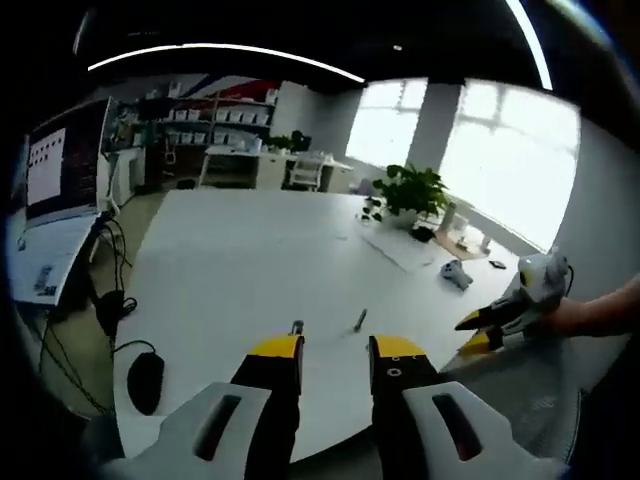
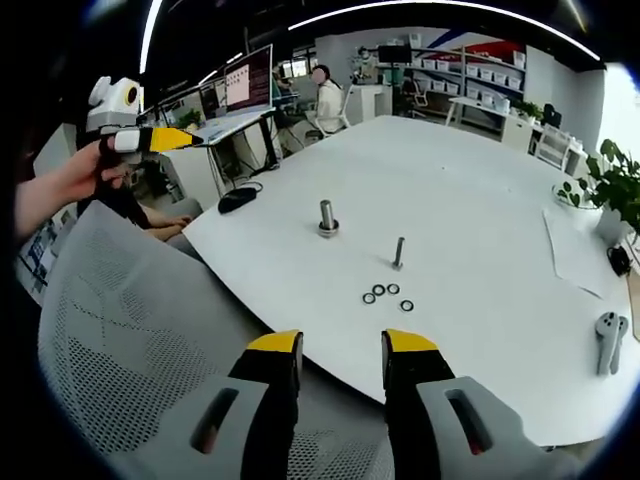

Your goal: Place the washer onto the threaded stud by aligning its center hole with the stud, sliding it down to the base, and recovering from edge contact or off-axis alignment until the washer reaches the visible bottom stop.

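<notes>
On the white table point(image 2: 480, 180) stand a thick metal stud point(image 2: 327, 217) and a thinner threaded stud point(image 2: 399, 252). Several small dark washers point(image 2: 386, 294) lie loose just in front of the thin stud. My right gripper point(image 2: 340, 345) hovers off the table's near edge, open and holding nothing. My left gripper point(image 1: 335, 350) is open too, with nothing between its jaws; beyond them both studs point(image 1: 297, 327) point(image 1: 361, 319) show small near the table edge. A hand holds the left gripper point(image 2: 150, 138) up at the far left. The right gripper point(image 1: 490, 325) comes in from the right.
A grey mesh chair back point(image 2: 130, 320) sits below the right gripper. On the table are a black mouse point(image 2: 238, 200), a sheet of paper point(image 2: 575, 250), a grey handheld controller point(image 2: 607, 340) and a potted plant point(image 1: 412, 190). A monitor point(image 2: 245, 85) and a seated person point(image 2: 325, 95) are beyond.
</notes>
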Action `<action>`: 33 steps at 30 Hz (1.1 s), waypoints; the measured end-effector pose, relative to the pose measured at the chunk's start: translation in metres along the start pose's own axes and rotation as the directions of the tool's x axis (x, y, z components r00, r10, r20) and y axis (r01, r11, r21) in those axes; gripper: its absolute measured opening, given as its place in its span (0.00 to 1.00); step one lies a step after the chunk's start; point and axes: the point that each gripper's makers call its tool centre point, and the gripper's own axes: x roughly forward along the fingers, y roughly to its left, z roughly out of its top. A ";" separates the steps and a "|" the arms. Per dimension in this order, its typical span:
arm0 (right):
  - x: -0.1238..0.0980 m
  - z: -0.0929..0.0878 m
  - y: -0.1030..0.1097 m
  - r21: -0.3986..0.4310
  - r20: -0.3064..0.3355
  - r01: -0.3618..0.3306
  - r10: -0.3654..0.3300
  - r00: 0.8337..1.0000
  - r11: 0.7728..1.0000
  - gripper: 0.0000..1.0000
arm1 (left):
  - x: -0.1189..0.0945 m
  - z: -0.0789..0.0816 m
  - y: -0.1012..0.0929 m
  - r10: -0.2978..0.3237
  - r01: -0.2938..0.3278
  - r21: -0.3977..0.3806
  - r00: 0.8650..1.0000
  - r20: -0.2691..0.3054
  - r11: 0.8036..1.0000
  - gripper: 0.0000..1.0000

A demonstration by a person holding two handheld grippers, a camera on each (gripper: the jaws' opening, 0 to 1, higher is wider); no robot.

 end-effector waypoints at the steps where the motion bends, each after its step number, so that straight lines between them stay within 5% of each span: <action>1: -0.002 0.000 0.000 0.002 0.000 0.006 -0.006 1.000 1.000 0.34 | -0.003 0.000 0.001 0.004 -0.004 0.006 1.000 0.009 1.000 0.25; 7: -0.001 0.001 -0.002 0.031 0.010 0.012 -0.012 1.000 0.999 0.34 | -0.018 0.000 0.011 0.054 -0.057 0.046 0.996 0.071 0.997 0.25; 18: -0.002 -0.003 -0.004 0.030 -0.017 0.023 -0.023 1.000 0.999 0.35 | -0.023 -0.014 0.008 0.039 -0.049 0.110 0.995 0.096 0.993 0.26; 25: -0.003 -0.005 -0.007 0.039 -0.024 0.037 -0.036 0.999 0.999 0.35 | -0.025 -0.010 0.011 0.044 -0.062 0.118 0.988 0.150 0.991 0.26; 33: -0.004 -0.005 -0.007 0.046 -0.027 0.044 -0.042 0.999 0.998 0.34 | -0.014 -0.021 0.002 0.002 -0.016 0.129 0.994 0.109 0.992 0.26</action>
